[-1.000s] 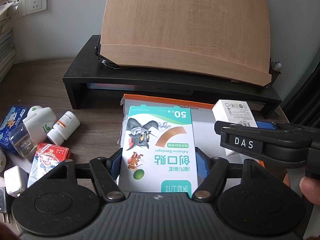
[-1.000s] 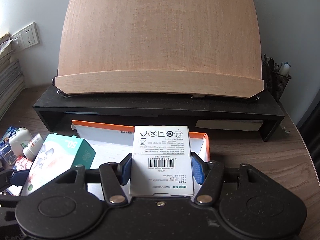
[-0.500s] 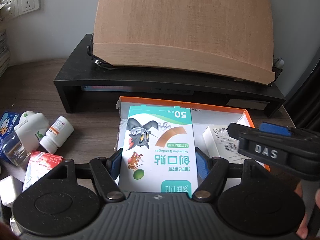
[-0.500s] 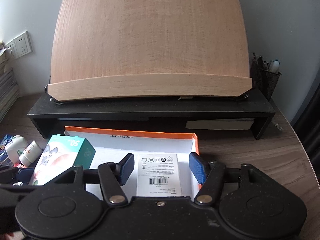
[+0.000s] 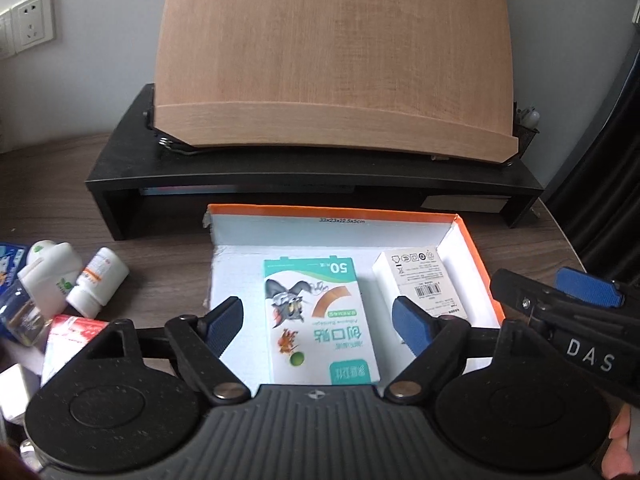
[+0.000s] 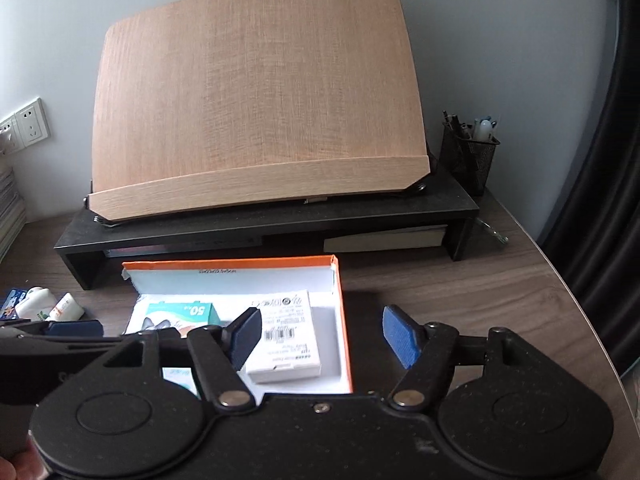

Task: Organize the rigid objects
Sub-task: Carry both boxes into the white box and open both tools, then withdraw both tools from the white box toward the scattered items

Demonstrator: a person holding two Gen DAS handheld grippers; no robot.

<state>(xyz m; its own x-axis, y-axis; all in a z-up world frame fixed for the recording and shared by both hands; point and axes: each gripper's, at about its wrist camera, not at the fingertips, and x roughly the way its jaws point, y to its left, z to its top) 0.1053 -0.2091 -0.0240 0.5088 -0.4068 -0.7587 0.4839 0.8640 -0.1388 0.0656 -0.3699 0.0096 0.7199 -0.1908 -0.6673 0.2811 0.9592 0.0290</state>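
Both boxes down in the orange tray (image 5: pixel 472 240): bandage box (image 5: pixel 320 320) loose between opening left tongs (image 5: pixel 320 320), adapter box (image 6: pixel 282 336) beside opening right tongs (image 6: pixel 320 336). Bottles (image 5: pixel 96 284) left of them, unsorted on worktop.

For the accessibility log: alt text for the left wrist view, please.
The left gripper, jaws opening, frames a bandage box lying flat in an orange-edged tray, beside a white adapter box. Bottles lie on the desk at left.
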